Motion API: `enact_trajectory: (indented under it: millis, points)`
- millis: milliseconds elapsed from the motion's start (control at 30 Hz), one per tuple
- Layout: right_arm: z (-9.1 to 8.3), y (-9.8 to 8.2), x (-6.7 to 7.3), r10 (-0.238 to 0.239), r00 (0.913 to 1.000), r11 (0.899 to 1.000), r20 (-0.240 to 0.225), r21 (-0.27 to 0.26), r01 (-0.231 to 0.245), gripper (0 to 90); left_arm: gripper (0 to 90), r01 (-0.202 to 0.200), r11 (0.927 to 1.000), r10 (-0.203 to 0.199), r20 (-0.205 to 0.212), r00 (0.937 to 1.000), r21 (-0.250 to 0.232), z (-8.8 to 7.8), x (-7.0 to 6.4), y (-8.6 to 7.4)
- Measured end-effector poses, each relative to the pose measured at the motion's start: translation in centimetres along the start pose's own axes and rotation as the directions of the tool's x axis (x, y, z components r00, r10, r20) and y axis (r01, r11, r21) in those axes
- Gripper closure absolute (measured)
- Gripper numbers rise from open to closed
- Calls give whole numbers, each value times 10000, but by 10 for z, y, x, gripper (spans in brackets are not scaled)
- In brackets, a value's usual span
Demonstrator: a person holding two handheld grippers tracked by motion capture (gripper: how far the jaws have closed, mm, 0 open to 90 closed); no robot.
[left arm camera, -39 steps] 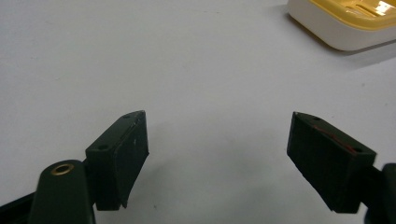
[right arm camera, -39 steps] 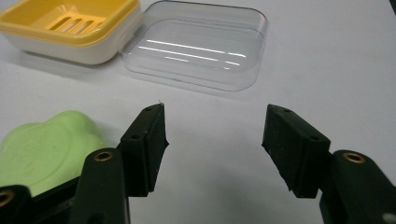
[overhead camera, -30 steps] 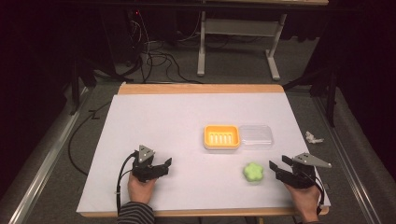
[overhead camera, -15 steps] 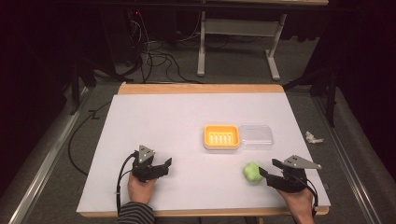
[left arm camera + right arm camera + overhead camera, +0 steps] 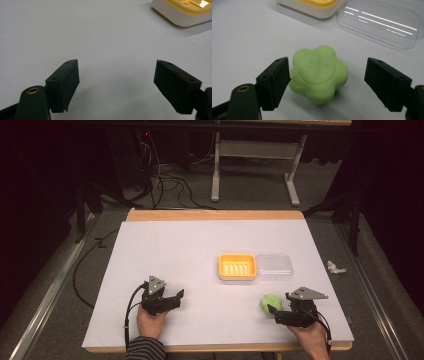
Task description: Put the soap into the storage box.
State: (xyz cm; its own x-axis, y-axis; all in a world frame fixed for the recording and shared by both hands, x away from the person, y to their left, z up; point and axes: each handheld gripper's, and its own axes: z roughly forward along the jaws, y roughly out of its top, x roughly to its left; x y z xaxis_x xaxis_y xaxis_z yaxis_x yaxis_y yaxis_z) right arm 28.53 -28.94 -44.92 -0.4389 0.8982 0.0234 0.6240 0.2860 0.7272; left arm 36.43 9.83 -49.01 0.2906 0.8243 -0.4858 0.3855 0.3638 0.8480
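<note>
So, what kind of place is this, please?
Probably a lab or recording room, not a home. A white table stands on a grey floor with loose cables behind it, dark surroundings, and a metal frame farther back.

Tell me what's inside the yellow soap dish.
Nothing lies in the yellow soap dish: its ribbed floor is bare. The green soap sits on the table, and the clear lid lies beside the dish. What's under the dish is hidden.
</note>
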Motion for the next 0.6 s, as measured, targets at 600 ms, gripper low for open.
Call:
enact_trajectory:
  millis: [600]
  points:
    - [26, 1, 15, -209, 9993, 9945, 305, 1031, 177, 196, 209, -13, 10000, 13, 14, 10000, -47, 0, -1, 0]
